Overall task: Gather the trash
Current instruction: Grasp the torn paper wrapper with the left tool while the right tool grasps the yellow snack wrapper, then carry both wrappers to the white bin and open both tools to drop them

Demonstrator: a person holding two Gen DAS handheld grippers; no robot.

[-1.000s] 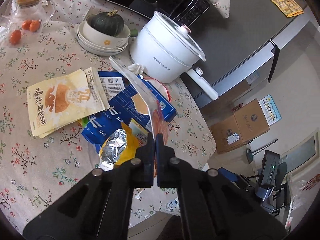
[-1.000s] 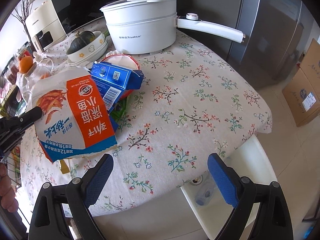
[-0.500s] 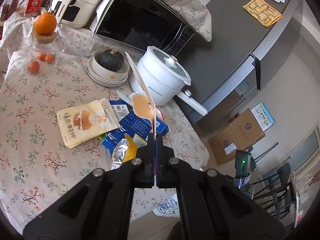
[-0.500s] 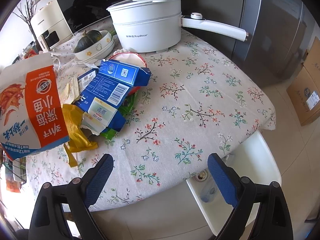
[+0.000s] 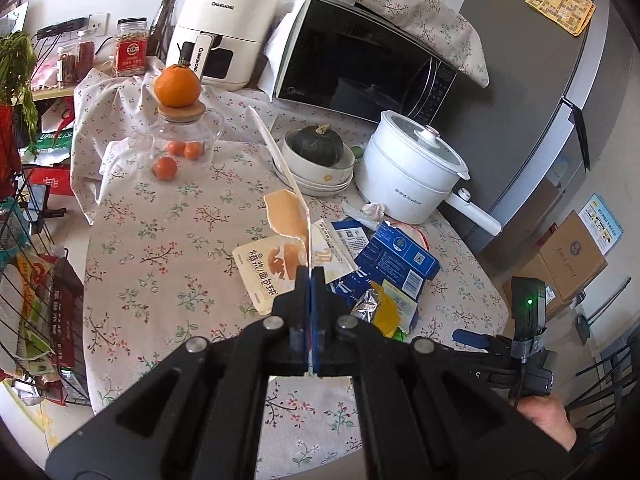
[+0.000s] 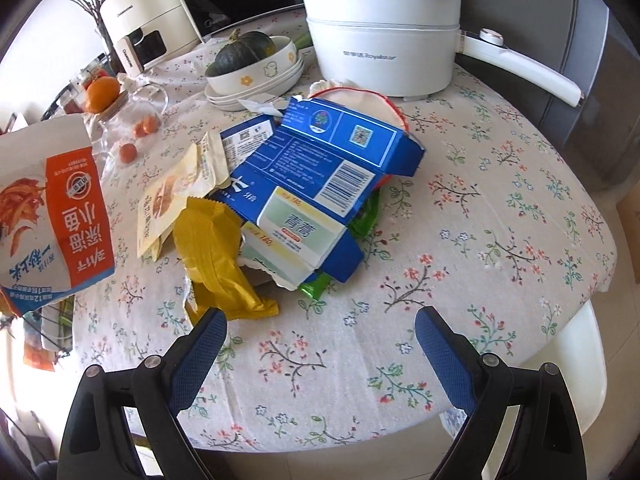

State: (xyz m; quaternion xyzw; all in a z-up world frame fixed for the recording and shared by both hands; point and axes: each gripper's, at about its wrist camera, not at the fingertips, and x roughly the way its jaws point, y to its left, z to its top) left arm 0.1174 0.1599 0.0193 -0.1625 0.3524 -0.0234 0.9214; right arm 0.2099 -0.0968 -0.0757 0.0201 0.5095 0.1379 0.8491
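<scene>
**mika:** Risk first, going left to right. The left gripper (image 5: 310,276) is pinched shut on just one edge of the orange-and-white snack bag (image 6: 56,208), which hangs in the air off the left side of the table (image 6: 500,208). That's a thin edge-on grip, so I'd guess a quick swing could let the bag slide out, or it could brush the glass jar (image 5: 188,136) with the orange (image 5: 177,85) balanced on its lid.

**dov:** And the rest?

**mika:** Trash pile sits mid-table: yellow wrapper (image 6: 216,256) nearest, just ahead of the left finger (image 6: 196,356) of the right gripper (image 6: 320,344), then the blue cartons (image 6: 320,184) stacked loosely, well ahead of the gap between the fingers. That gripper's wide open, holding nothing, low at the table's near edge. Grab one carton carelessly and I reckon the others slide toward the white pot (image 6: 380,40).
</scene>
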